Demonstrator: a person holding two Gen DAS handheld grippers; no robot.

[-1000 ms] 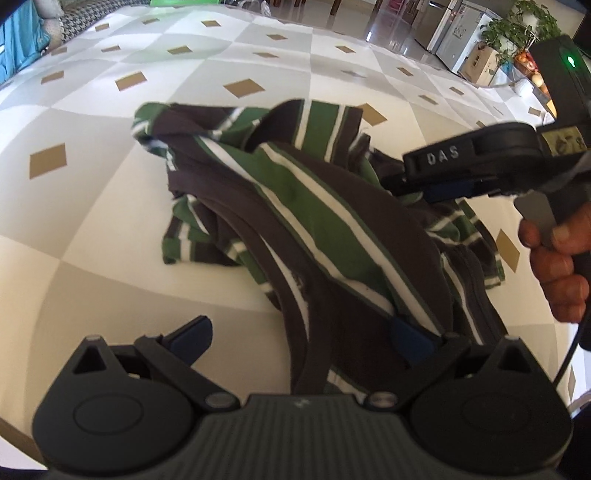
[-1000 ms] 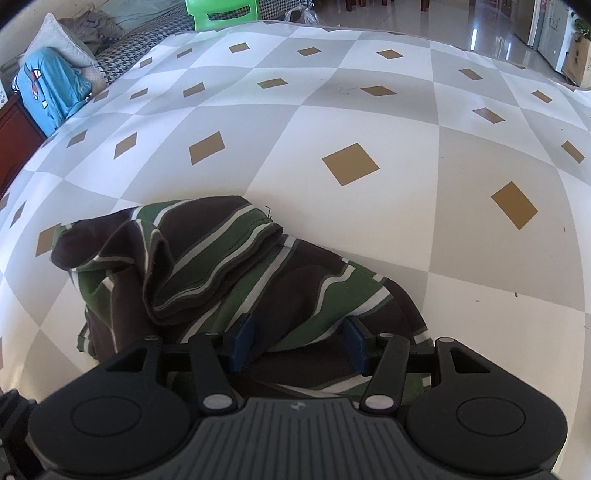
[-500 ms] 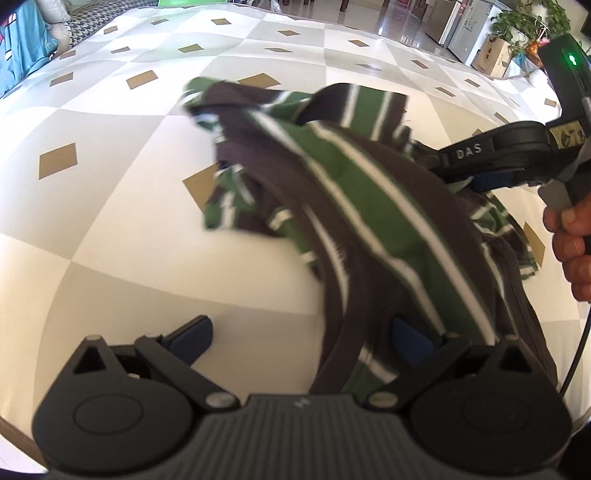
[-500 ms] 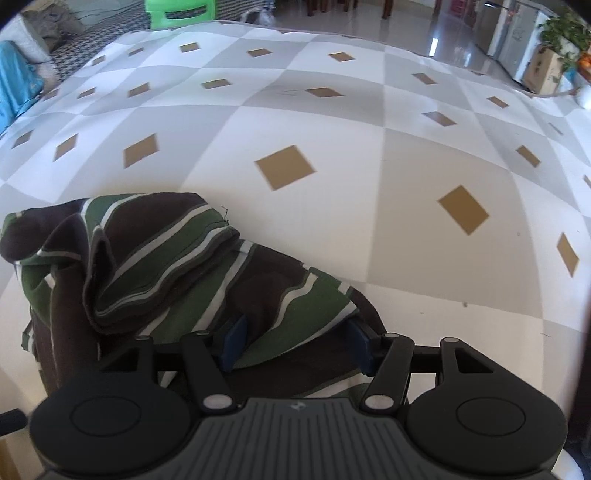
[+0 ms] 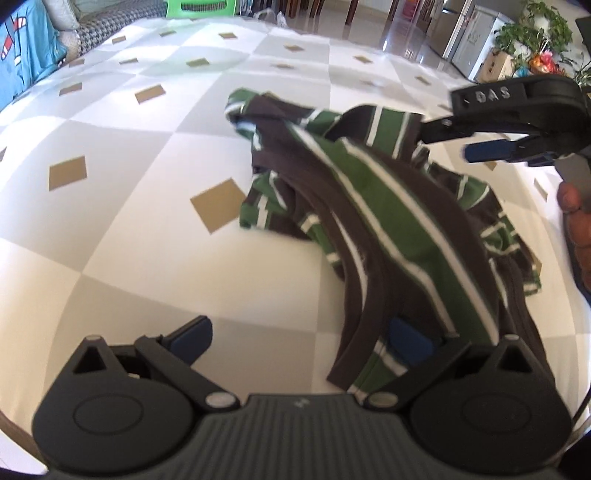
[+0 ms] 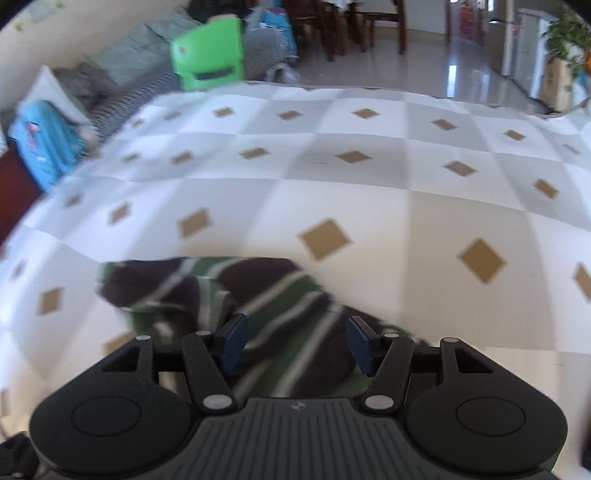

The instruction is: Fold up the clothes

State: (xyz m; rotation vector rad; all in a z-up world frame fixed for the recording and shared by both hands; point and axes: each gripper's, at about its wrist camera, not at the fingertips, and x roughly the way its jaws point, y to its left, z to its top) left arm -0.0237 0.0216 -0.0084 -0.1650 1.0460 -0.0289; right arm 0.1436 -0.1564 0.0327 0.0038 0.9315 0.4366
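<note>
A dark brown, green and white striped garment [image 5: 388,206] lies bunched on the checked cover [image 5: 147,240]. One fold rises toward me and drapes over the right finger [image 5: 406,341] of my left gripper [image 5: 299,338], whose jaws stand wide open. My right gripper [image 5: 491,147] reaches in from the upper right, held by a hand [image 5: 576,225], its fingers at the garment's far edge. In the right wrist view, which is blurred, the garment [image 6: 280,295] lies under and between the parted fingers of the right gripper [image 6: 295,343].
The checked cover [image 6: 369,192] with tan diamonds stretches far ahead and left of the garment. Beyond its far edge stand a green plastic chair [image 6: 207,62], a blue bag [image 6: 48,147], dining chairs and a potted plant [image 5: 532,33].
The garment has been dragged rightward and stretched between the two grippers. The right gripper has risen and tipped up, so more of the room shows. Both grippers stay open.
</note>
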